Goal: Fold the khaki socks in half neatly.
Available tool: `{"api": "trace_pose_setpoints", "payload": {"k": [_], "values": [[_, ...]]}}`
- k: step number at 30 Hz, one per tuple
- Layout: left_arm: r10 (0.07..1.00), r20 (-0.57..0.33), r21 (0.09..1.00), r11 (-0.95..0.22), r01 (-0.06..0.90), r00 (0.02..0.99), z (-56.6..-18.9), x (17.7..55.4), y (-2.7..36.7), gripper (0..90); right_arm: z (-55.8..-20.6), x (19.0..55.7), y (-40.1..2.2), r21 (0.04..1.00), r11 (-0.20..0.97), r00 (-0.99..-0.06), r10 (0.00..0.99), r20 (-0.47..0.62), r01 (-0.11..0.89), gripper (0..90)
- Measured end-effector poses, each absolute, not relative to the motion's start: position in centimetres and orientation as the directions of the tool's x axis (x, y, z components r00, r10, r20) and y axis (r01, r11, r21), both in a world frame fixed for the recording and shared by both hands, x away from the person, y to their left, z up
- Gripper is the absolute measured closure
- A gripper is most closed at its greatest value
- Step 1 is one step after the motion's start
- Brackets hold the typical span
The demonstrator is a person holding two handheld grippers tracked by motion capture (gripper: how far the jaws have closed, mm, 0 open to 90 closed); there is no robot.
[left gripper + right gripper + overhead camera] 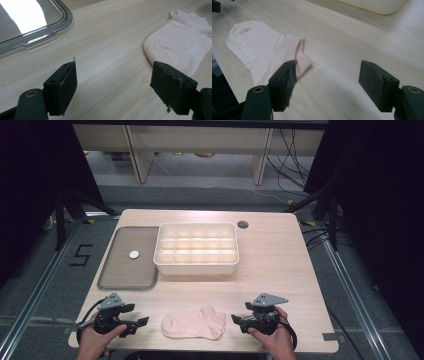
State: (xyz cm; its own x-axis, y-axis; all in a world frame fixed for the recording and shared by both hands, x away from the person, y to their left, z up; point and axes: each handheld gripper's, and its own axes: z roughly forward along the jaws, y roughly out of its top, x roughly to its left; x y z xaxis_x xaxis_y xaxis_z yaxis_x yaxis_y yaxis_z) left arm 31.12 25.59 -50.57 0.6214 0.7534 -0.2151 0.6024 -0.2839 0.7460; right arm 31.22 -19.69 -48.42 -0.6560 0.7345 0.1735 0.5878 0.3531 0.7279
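Pale pink, the sock (194,323) lies flat on the counter (280,265) near the divided tray (197,249), between our left gripper (134,325) and right gripper (239,322), both fingers open and empty; we judge gripping its ends comes next.

Even overhead light falls on the tabletop (270,265), with dark surroundings at both sides. A bright glare patch sits on the clear lid (30,15) in the left gripper view. Shadows are soft; near jaws look slightly blurred, all pictures grainy
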Motion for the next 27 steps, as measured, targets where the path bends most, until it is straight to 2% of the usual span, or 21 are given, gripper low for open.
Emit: {"api": "trace_pose_setpoints", "payload": {"k": [6,12,14,15,16,27], "values": [[0.756,-0.228,0.751,-0.265,0.605,0.614,-50.6,31.1,25.4,20.6,-48.1,31.3,-19.1,0.746,0.395,-0.69,0.714,0.118,0.537,36.4],[0.752,-0.225,0.756,-0.267,0.598,0.62,-50.6,31.0,25.2,20.6,-47.9,31.3,-18.0,0.745,0.417,-0.721,0.682,0.122,0.521,40.9],[0.754,-0.222,0.756,-0.266,0.598,0.618,-50.6,31.0,25.2,20.6,-47.9,31.3,-17.8,0.739,0.427,-0.731,0.671,0.127,0.521,41.2],[0.743,-0.199,0.75,-0.303,0.587,0.638,-50.5,31.0,25.4,20.6,-47.8,31.2,-17.6,0.729,0.42,-0.72,0.68,0.142,0.541,41.8],[0.75,-0.224,0.753,-0.272,0.599,0.623,-50.5,30.9,25.2,20.6,-47.9,31.2,-17.2,0.733,0.413,-0.719,0.679,0.148,0.54,42.7],[0.743,-0.218,0.753,-0.284,0.593,0.633,-50.4,30.8,24.7,20.6,-48.1,31.9,-15.6,0.698,0.467,-0.75,0.644,0.152,0.543,45.5]]}}
